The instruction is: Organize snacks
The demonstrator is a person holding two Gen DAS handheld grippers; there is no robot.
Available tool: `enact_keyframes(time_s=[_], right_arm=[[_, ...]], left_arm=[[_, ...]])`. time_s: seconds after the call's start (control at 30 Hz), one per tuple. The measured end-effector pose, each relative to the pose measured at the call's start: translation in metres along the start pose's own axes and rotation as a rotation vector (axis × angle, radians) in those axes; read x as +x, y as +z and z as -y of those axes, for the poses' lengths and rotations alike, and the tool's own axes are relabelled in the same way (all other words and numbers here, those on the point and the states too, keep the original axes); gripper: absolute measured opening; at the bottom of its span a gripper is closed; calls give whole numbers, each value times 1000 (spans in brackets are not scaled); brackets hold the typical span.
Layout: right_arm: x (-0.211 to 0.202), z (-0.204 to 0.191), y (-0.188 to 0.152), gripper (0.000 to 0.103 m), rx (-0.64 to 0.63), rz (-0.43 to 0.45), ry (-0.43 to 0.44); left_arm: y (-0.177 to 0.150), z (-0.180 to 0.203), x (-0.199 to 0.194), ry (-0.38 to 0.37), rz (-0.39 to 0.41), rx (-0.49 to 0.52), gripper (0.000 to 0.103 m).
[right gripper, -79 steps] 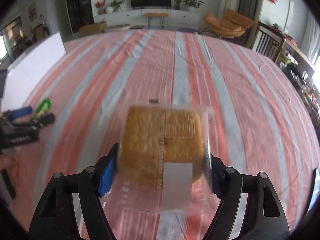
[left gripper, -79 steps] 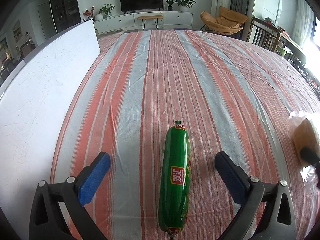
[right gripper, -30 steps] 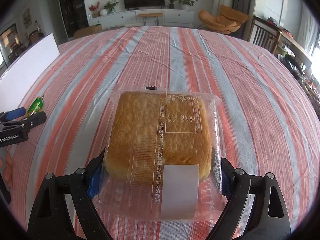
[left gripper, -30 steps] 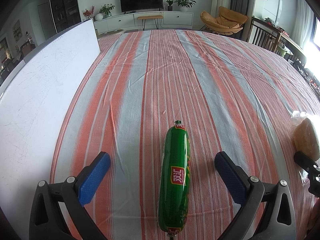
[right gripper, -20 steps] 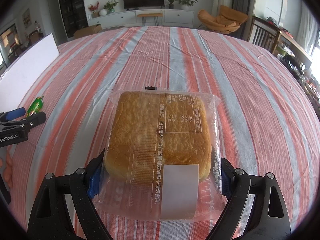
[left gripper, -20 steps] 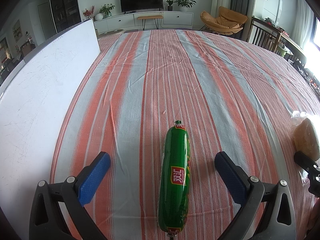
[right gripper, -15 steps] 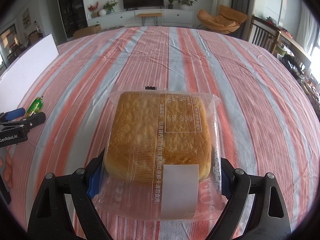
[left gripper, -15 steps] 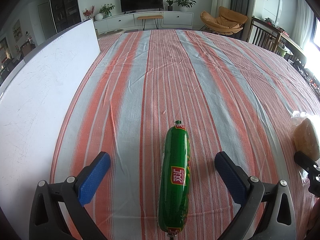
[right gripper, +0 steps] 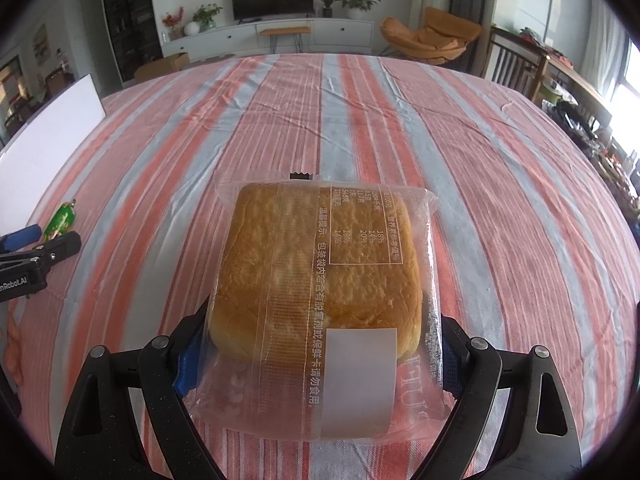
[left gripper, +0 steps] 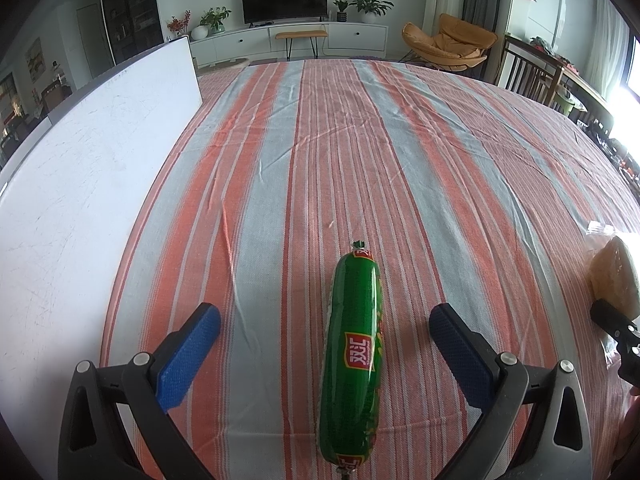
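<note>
On the striped tablecloth (left gripper: 360,152), two snacks are laid well apart, each lined up with one gripper.

Left gripper (left gripper: 325,326): jaws spread wide, nothing held. The green sausage (left gripper: 354,354) lies on the cloth between the fingers, its long axis running from 6 to 12 o'clock in the left wrist view, clear of both blue pads (left gripper: 188,356). The placement is judged deliberate: a cylinder set lengthwise along the fingers can be closed upon across its narrow width. Its casing is glossy and taut, with a crimped tip at 12 o'clock and a red label near the middle; it is judged liable to roll or slip under a light grip.

Right gripper (right gripper: 316,354): jaws drawn in against the near end of the bread packet (right gripper: 320,280), pads touching the wrapper at both sides. The packet appears gripped, and whether it is lifted or resting on the cloth cannot be told. The grip is set low and near, presumably so that the soft loaf is squeezed little. The bread is a squarish, golden, porous slab; the wrapper is clear, crinkled film with white print and a blank white label.

A white board (left gripper: 80,184) stands along the table edge at 9 o'clock in the left wrist view. No container for the snacks is visible.
</note>
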State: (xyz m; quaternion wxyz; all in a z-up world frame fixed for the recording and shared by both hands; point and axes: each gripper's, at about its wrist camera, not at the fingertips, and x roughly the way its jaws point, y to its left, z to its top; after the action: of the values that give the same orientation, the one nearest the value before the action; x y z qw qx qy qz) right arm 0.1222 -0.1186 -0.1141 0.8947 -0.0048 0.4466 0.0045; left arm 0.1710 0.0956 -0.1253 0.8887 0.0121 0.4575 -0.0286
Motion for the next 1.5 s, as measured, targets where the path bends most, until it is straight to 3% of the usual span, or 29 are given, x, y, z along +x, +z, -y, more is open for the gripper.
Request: enact_keyframes(time_s=[1.3, 1.4, 1.5], right_arm=[[1, 1, 0, 93, -3, -5, 22], [1, 2, 1, 93, -34, -39, 40], [2, 3, 10, 93, -46, -155, 65]], left_arm=[[-2, 2, -1, -6, -2, 6, 103], [-3, 4, -2, -30, -23, 37, 103], [-3, 8, -4, -41, -51, 58, 103]])
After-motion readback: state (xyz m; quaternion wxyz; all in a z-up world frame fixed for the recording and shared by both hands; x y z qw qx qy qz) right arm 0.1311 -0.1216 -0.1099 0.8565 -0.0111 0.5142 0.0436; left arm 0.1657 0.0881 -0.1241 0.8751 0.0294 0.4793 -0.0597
